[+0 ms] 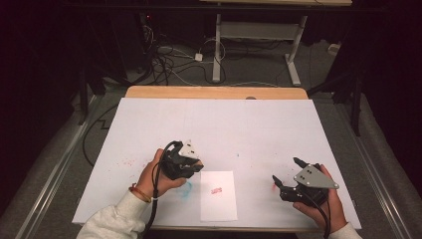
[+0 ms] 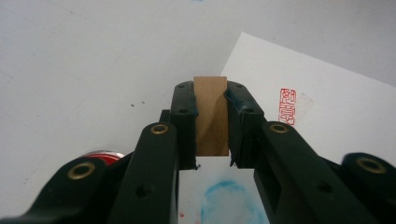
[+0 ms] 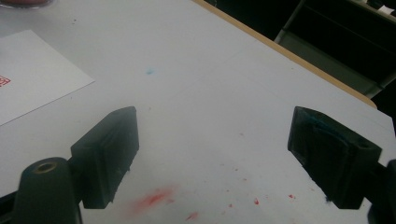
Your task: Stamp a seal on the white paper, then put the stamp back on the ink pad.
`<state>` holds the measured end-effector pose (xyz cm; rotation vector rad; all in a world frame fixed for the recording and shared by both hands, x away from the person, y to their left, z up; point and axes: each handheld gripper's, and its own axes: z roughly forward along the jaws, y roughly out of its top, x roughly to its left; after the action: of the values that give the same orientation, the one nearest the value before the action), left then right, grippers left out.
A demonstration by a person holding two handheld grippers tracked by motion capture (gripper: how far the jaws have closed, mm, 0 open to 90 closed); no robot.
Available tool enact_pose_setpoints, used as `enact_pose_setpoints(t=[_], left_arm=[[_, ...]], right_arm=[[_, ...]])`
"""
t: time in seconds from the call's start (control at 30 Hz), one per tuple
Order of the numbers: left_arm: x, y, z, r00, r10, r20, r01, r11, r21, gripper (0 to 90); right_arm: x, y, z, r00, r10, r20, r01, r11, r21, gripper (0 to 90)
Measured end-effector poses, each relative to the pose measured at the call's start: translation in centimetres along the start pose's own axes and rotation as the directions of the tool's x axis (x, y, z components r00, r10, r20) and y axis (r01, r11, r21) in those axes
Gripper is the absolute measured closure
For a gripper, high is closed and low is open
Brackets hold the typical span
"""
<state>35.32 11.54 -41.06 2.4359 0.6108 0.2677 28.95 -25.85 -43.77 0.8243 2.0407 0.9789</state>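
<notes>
Red seal print (image 2: 286, 106) already on the paper (image 1: 219, 196); left gripper (image 2: 211, 95) clamps the wooden stamp (image 2: 211, 116) at its 10 o'clock, right gripper (image 3: 212, 154) wide, idle

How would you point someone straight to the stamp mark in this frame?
Start at the white table cover and find the small paper sheet lying near its front edge, between the two hands. The stamp mark is the little red print on that sheet, just right of the wooden block in the left gripper. Unlike the loose red and blue smears around it, it has crisp boxed characters.
</notes>
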Motion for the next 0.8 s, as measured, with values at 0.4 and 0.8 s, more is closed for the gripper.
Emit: enact_pose_setpoints(t=[0.4, 0.8], left_arm=[[1.2, -1.1, -1.4, 0.9984, -0.047, -0.029, 0.047, 0.9988, -0.015, 73.6], [2.8, -2.5, -2.7, 0.9916, -0.11, -0.068, 0.109, 0.9938, -0.023, 73.6]], right_arm=[[0.1, 0.2, 0.3, 0.9999, -0.008, -0.005, 0.008, 1.0, -0.003, 16.8], [0.3, 0.5, 0.8, 0.9997, -0.013, -0.022, 0.013, 1.0, -0.006, 16.8]])
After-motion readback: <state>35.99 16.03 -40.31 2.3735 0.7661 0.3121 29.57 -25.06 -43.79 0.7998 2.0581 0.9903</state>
